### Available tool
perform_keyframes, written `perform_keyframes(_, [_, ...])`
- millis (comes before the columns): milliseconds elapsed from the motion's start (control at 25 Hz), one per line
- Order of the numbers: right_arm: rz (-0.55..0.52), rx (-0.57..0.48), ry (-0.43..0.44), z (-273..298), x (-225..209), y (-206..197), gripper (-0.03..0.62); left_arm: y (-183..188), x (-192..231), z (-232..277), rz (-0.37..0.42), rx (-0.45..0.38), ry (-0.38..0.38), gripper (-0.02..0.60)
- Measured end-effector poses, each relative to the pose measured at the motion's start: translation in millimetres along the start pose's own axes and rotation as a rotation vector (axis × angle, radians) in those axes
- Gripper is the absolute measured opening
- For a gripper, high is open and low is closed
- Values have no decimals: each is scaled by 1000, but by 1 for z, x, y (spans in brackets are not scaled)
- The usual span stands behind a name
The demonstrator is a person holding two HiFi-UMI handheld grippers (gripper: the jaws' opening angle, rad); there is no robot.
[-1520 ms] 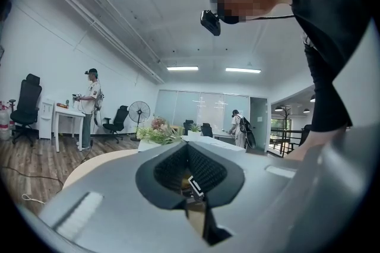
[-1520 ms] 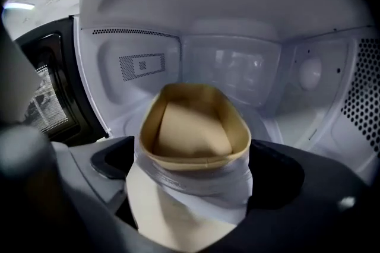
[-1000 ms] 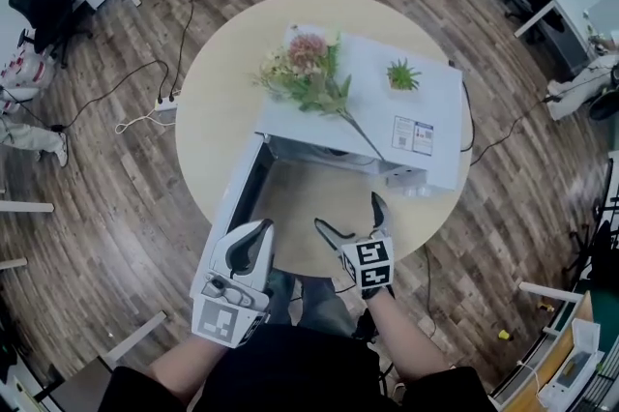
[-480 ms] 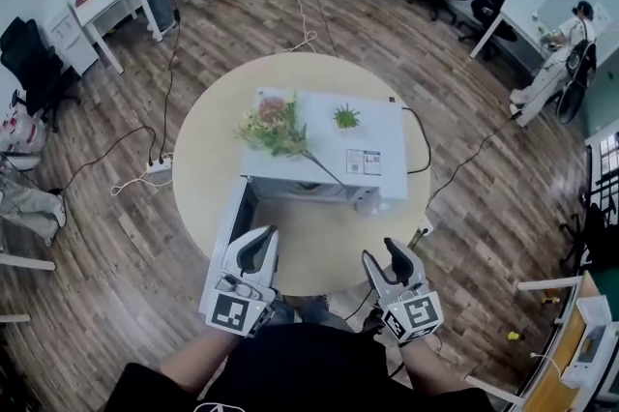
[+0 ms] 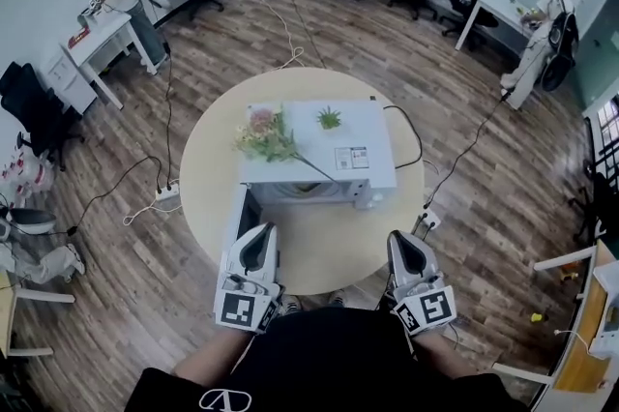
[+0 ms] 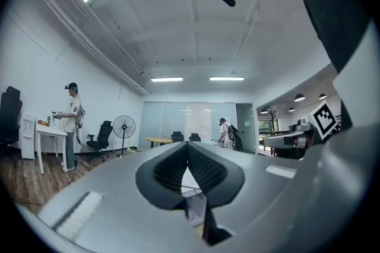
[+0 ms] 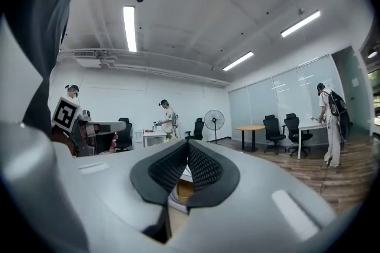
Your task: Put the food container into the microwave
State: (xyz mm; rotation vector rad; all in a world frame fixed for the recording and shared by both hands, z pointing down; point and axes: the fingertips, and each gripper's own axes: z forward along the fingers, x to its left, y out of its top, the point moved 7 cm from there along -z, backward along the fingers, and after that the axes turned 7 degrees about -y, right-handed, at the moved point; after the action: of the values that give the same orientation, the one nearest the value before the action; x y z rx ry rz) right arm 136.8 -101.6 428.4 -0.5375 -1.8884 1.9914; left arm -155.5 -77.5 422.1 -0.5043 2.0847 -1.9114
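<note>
A white microwave (image 5: 324, 154) stands on the round wooden table (image 5: 319, 250), its door (image 5: 239, 207) swung open on the left. No food container shows in the head view. My left gripper (image 5: 258, 231) is held over the table's near edge, just short of the open door, and it is shut and empty; its pads (image 6: 172, 165) meet in the left gripper view. Over the near right edge of the table my right gripper (image 5: 401, 239) is shut too. Its jaws have just been closing with nothing between them, and its pads (image 7: 205, 168) touch in the right gripper view.
A flower bunch (image 5: 261, 134) and a small potted plant (image 5: 329, 118) lie on the microwave's top. A cable (image 5: 411, 144) runs off the table to the right. A power strip (image 5: 164, 194) and cords lie on the floor at left. People, desks and chairs stand far off.
Both grippers have drawn back from the microwave toward my body and risen. The right gripper's jaws went from wide open to shut. The head view now takes in more of the room.
</note>
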Motion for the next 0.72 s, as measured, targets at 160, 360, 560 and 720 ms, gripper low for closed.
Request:
perform_keyframes(160, [-19, -16, 5, 2, 8, 1, 8, 5, -2, -5, 9, 23, 6, 2])
perform_keyframes(360, [-1, -35, -2, 9, 5, 6, 8, 5, -3, -6, 10, -12, 17, 2])
perform_keyframes(560, [7, -39, -11, 14, 4, 7, 8, 6, -1, -7, 6, -9, 33, 2])
perform_keyframes(720, [21, -37, -13, 17, 4, 7, 8, 7, 2, -6, -5, -10, 41, 2])
